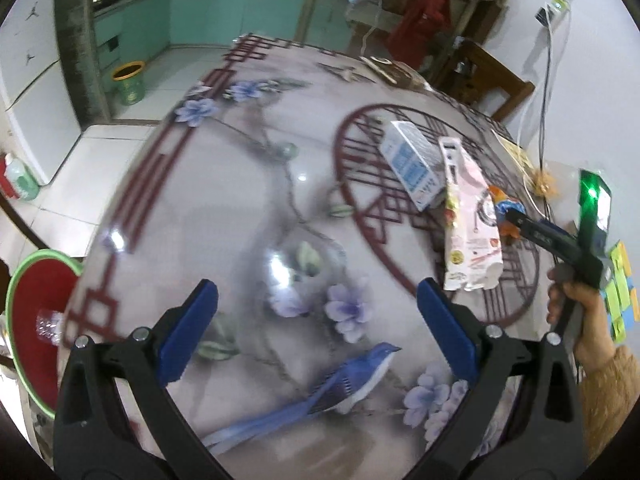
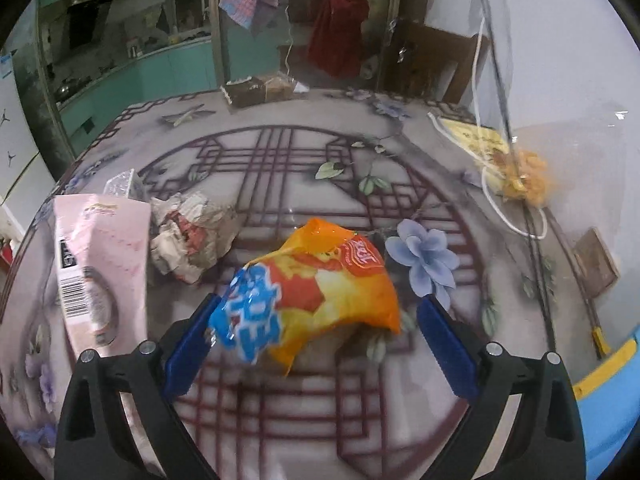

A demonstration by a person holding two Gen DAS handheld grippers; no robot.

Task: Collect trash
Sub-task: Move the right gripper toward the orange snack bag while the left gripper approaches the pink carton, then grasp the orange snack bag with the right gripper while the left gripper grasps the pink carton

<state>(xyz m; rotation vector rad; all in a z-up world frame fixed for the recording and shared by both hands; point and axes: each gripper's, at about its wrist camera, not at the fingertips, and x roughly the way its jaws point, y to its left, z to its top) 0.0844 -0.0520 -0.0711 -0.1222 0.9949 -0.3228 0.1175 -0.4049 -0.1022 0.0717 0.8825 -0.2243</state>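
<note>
An orange and blue snack bag (image 2: 312, 292) lies on the patterned table between the wide-open fingers of my right gripper (image 2: 318, 334). A pink wrapper (image 2: 100, 264) lies to its left, and a crumpled paper wrapper (image 2: 188, 236) lies behind it. In the left wrist view the pink wrapper (image 1: 470, 220) lies beside a blue and white carton (image 1: 412, 164), with the snack bag (image 1: 505, 205) partly hidden behind the right gripper (image 1: 516, 220). My left gripper (image 1: 318, 320) is open and empty above the table's near part.
A red basin with a green rim (image 1: 30, 320) stands off the table's left edge and holds a clear plastic bottle (image 1: 48, 326). A brown box (image 2: 260, 88) sits at the far table edge. Cords (image 2: 516, 216) and an orange tuft (image 2: 526, 178) lie at the right.
</note>
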